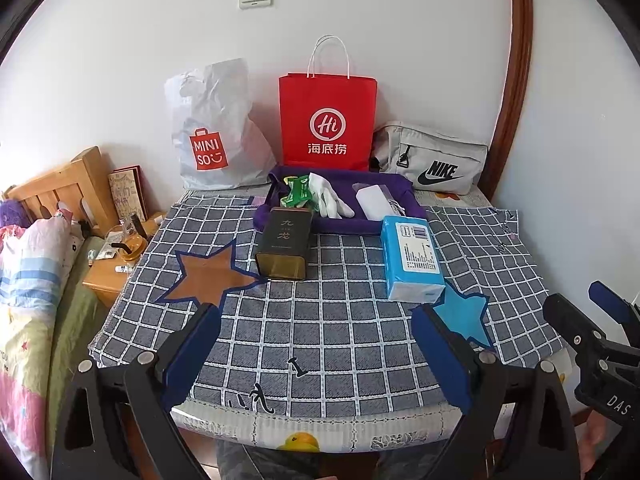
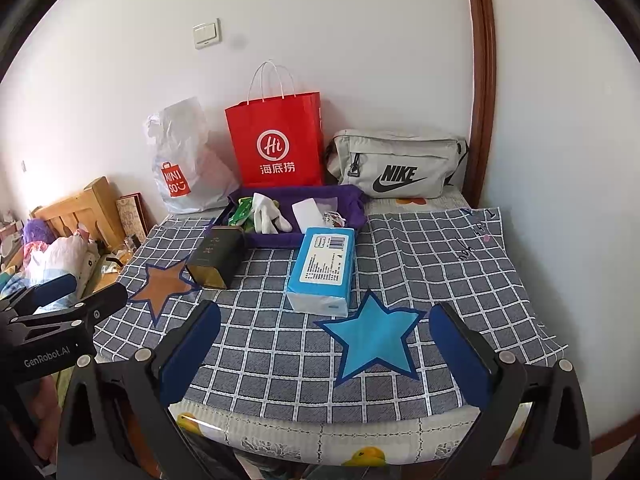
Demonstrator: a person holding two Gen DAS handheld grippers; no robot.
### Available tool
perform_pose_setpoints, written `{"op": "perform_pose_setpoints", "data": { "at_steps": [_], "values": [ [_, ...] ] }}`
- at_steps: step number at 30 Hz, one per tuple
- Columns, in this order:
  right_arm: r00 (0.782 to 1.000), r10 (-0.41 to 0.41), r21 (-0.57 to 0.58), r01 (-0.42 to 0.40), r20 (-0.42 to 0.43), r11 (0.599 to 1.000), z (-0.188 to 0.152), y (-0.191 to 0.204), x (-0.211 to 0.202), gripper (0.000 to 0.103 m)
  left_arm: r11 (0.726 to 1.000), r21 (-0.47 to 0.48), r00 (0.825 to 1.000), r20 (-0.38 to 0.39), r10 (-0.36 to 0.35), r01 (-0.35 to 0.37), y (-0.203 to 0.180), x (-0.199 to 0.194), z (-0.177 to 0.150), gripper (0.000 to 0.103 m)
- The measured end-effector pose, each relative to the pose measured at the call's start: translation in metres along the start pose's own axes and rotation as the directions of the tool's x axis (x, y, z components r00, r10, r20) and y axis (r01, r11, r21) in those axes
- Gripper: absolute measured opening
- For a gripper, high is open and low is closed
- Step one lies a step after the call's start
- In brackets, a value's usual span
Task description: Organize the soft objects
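Lying on its side on the checked cloth [image 1: 340,320], the blue tissue pack [image 1: 412,258] sits right of centre, its near end just beside the blue star patch [image 2: 374,342]. To its left lies the dark tea tin [image 1: 285,244], tipped over with its gold base facing near, close to the brown star patch [image 1: 208,276]. Just behind both stands the purple tray [image 1: 400,184], holding a white glove [image 1: 328,200], a green packet [image 1: 296,192] and a white flat pack [image 1: 374,202]. Against the far wall stand a Miniso plastic bag [image 1: 212,128], a red paper bag [image 1: 328,120] and a grey Nike pouch [image 1: 434,160].

At the near edge of the table, the left gripper [image 1: 316,360] hovers with its blue-padded fingers spread wide and nothing between them. The right gripper [image 2: 324,356] hovers likewise, released and empty, its gap framing the blue star. A bed [image 1: 28,280] and a wooden nightstand [image 1: 108,276] lie to the left.
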State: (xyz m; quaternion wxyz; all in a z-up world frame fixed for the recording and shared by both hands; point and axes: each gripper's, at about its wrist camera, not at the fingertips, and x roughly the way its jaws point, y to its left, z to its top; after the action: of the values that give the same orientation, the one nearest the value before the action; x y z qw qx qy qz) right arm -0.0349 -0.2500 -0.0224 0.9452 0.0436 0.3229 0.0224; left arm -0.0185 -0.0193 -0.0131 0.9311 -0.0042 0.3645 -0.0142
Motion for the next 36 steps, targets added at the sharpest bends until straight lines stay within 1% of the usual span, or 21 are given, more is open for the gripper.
{"op": "perform_pose_setpoints", "data": {
  "at_steps": [26, 36],
  "values": [
    [1.0, 0.021, 0.018, -0.021, 0.002, 1.0, 0.0, -0.0013, -0.0015, 0.102, 1.0, -0.004, 1.0, 0.002, 0.002, -0.002, 0.0026, 0.0004, -0.0004, 0.097],
    [1.0, 0.028, 0.009, -0.028, 0.001, 1.0, -0.0019, 0.0024, -0.0032, 0.102, 1.0, -0.008, 1.0, 0.006, 0.008, -0.008, 0.003, -0.0004, -0.0012, 0.097]
  ]
}}
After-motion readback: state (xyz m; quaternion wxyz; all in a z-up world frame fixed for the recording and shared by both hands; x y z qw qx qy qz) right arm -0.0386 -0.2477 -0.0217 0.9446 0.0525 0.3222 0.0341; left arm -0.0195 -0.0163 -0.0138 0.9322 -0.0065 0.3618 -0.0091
